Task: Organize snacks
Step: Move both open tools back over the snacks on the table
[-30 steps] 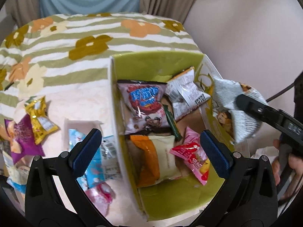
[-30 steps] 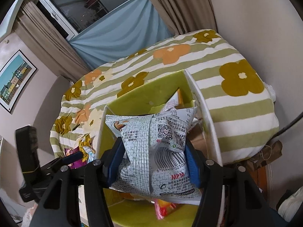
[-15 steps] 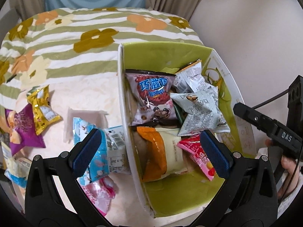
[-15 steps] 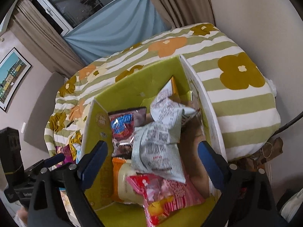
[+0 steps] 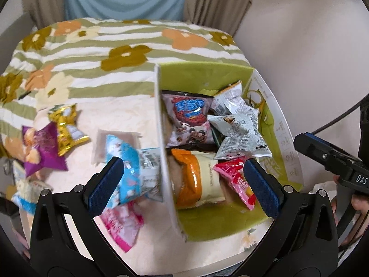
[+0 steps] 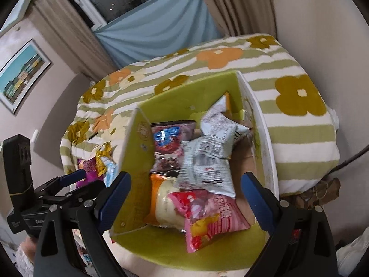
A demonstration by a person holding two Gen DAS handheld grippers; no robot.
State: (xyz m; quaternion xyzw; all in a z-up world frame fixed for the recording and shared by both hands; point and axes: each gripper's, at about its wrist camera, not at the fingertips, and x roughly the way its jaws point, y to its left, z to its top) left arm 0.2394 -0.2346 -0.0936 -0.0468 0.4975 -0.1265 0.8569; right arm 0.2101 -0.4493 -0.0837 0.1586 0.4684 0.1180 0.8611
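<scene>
Six packets already lie in the green box [image 5: 272,106], among them a grey-white packet [image 5: 239,136] resting on top toward the far right, a red-and-blue packet [image 5: 190,120] beside it, an orange-and-cream packet [image 5: 198,180] nearer, and a pink-red packet [image 5: 237,184] at the near right. Judging by that, the step in hand is the gap between drops: one packet is in, and another must be fetched from the loose ones on the flowered cloth [image 5: 96,53].

Both claws are wide and carry nothing. The left gripper [image 5: 182,188] hovers astride the box's white left wall [image 5: 161,138], one finger over the loose packets, the other over the box. The right gripper [image 6: 184,198] hangs above the near half of the box.

Left of the wall lie a blue packet [image 5: 124,161] touching it, a pink packet [image 5: 122,224] nearer, and a purple packet [image 5: 43,147] and a gold packet [image 5: 66,124] farther left, well apart from the box. The next move probably falls to the left gripper: shift left off the wall, drop, and close on the blue packet.

That wall stands upright and thin, so a finger coming down close to it could catch its edge or tip the box. Open cloth lies far of the loose packets. Inside the box, bare green floor shows only along the near edge; the rest is stacked. The box sits close to the table's right side, by the pale room wall [image 5: 299,34].
</scene>
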